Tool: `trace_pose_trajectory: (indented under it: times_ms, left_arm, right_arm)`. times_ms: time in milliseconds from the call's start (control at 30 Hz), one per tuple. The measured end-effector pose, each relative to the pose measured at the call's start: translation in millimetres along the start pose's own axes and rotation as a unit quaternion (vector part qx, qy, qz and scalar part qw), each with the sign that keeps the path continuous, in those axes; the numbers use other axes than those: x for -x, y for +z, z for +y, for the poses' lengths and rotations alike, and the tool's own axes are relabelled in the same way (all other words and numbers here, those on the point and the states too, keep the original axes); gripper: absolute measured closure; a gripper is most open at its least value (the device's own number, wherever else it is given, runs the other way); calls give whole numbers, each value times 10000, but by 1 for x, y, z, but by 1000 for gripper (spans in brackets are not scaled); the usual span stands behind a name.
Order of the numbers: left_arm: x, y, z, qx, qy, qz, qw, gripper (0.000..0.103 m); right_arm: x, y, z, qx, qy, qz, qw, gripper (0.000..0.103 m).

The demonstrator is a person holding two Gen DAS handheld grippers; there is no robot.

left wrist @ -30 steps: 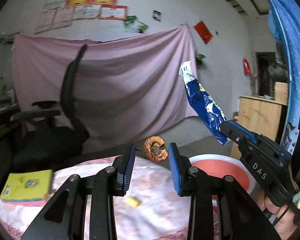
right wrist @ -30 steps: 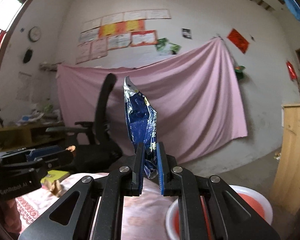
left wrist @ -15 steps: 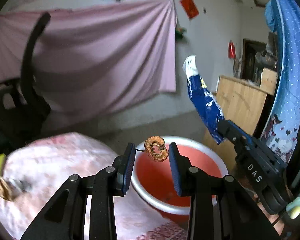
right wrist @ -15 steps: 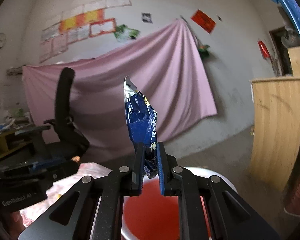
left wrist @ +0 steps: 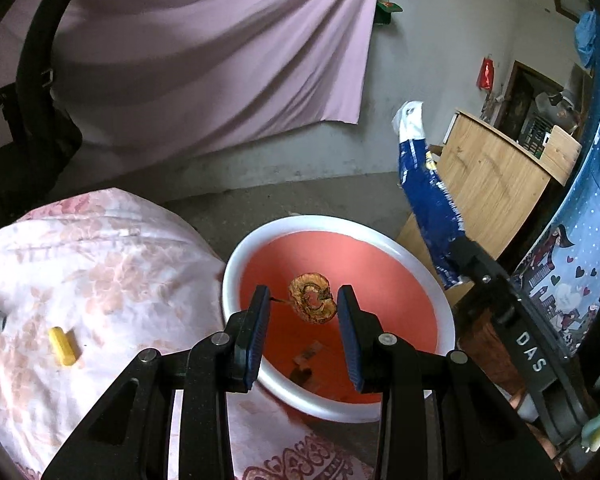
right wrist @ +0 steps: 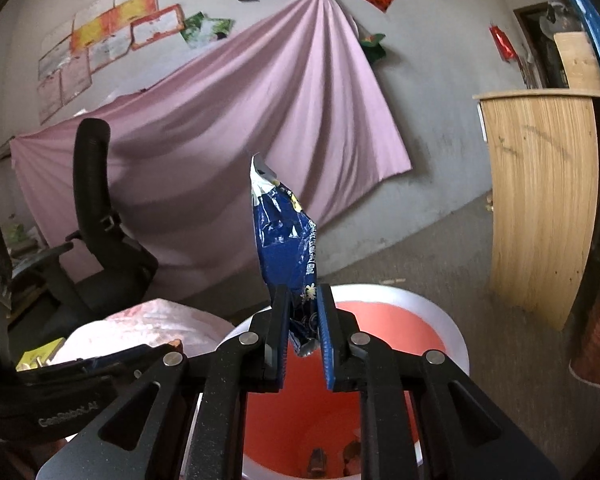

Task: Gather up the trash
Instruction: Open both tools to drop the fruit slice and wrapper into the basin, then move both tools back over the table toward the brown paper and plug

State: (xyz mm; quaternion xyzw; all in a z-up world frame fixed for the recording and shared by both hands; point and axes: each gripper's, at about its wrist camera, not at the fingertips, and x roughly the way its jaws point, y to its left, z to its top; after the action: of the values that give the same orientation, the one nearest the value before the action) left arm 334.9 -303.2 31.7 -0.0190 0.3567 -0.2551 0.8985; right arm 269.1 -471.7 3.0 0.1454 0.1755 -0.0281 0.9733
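My left gripper [left wrist: 303, 304] is shut on a brown dried fruit core [left wrist: 312, 298], pinched between its blue pads by the stem and side, above the red bin with a white rim [left wrist: 236, 256]. My right gripper [right wrist: 303, 320] is shut on a crumpled blue snack wrapper [right wrist: 286, 236] that stands up from the jaws, over the same bin [right wrist: 456, 336]. The wrapper also shows in the left wrist view [left wrist: 428, 196], right of the bin. A few scraps [left wrist: 306, 360] lie on the bin's floor.
A table with a pink floral cloth [left wrist: 100, 280] stands left of the bin, with a small yellow piece [left wrist: 62, 346] on it. A black office chair [right wrist: 100, 240] is behind. A wooden cabinet [right wrist: 540, 200] stands at the right. A yellow book [right wrist: 40, 356] lies on the table.
Both grippers have swung right from the table to over the red bin and tilted down, each still holding its piece of trash.
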Motion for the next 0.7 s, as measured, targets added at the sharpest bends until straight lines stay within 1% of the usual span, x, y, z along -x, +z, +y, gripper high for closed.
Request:
trace_pose_trajectory:
  times_ms: [133, 300, 367, 433, 600, 700]
  left_arm:
    - [-5, 0, -7, 91, -72, 90, 9999, 73]
    - [-11, 0, -4, 207, -165, 192, 9995, 73]
    - [-11, 0, -2, 232, -152, 200, 9994, 70]
    - [-9, -1, 0, 274, -150, 181, 9993, 67]
    - [-1, -1, 9, 423, -120, 93, 9990, 66]
    - [9, -1, 16, 503, -32, -81, 9987, 63]
  right_arm:
    - [-5, -2, -2, -28, -42, 168, 9998, 89]
    - [-8, -4, -5, -59, -65, 314, 9995, 89]
    - [-8, -4, -6, -62, -70, 329, 9994, 87]
    - [-8, -4, -7, -60, -69, 332, 9994, 87]
    - [-9, -3, -7, -38, -58, 364, 9993, 84]
    - [-8, -3, -6, -18, -46, 346, 9994, 83]
